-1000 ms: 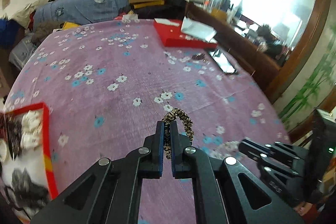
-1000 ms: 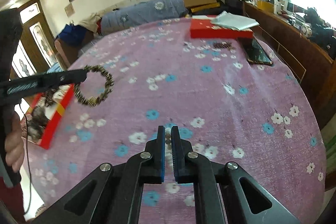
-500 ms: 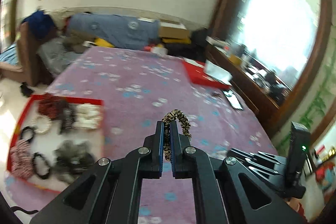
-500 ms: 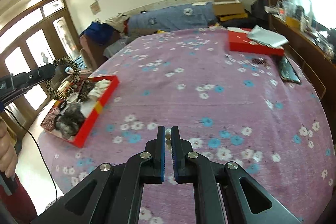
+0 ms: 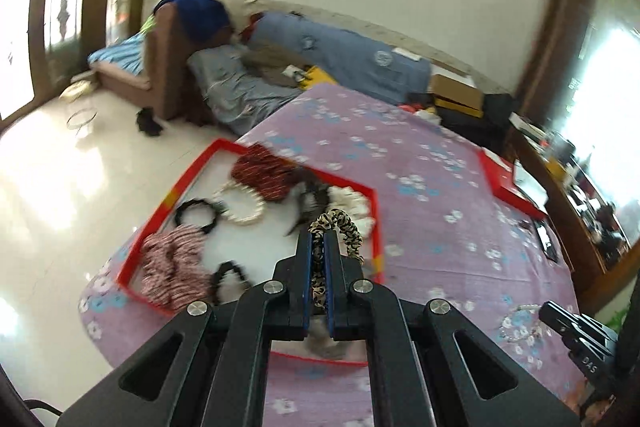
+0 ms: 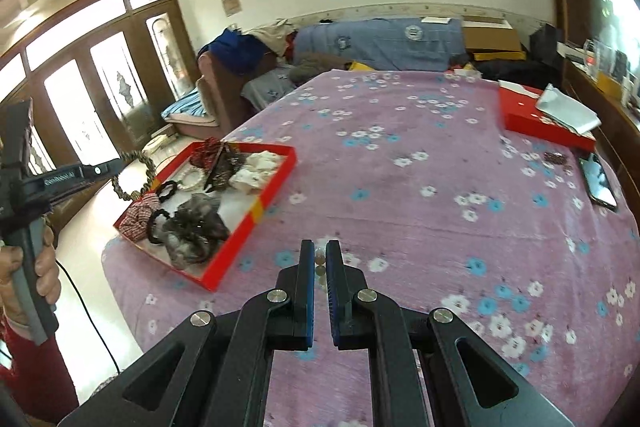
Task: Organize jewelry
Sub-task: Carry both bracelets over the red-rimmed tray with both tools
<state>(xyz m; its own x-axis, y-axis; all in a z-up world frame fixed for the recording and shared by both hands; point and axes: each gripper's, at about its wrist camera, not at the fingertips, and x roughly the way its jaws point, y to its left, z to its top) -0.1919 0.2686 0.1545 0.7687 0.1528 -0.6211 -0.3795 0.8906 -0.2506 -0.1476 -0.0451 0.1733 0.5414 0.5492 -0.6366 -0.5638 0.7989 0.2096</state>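
Observation:
My left gripper (image 5: 318,239) is shut on a leopard-print scrunchie (image 5: 340,225) and holds it in the air above the red tray (image 5: 176,193). The tray holds several hair ties, scrunchies and a bead bracelet. In the right wrist view the left gripper (image 6: 110,167) hangs over the tray's (image 6: 256,209) left edge with the scrunchie (image 6: 134,177) dangling. My right gripper (image 6: 319,259) is shut on a bead bracelet (image 6: 319,261), low over the purple flowered cloth. The bead bracelet (image 5: 516,323) also shows at the right gripper's tip (image 5: 550,311) in the left wrist view.
A red box lid (image 6: 540,121) with white paper lies at the far right. A phone (image 6: 600,185) and a dark bead bracelet (image 6: 554,159) lie near it. The table edge drops to a shiny floor on the left. A sofa with clothes stands behind.
My left gripper has swung left with the scrunchie, from over the bare cloth to above the red tray. The right gripper stays shut on the beads and has turned slightly left.

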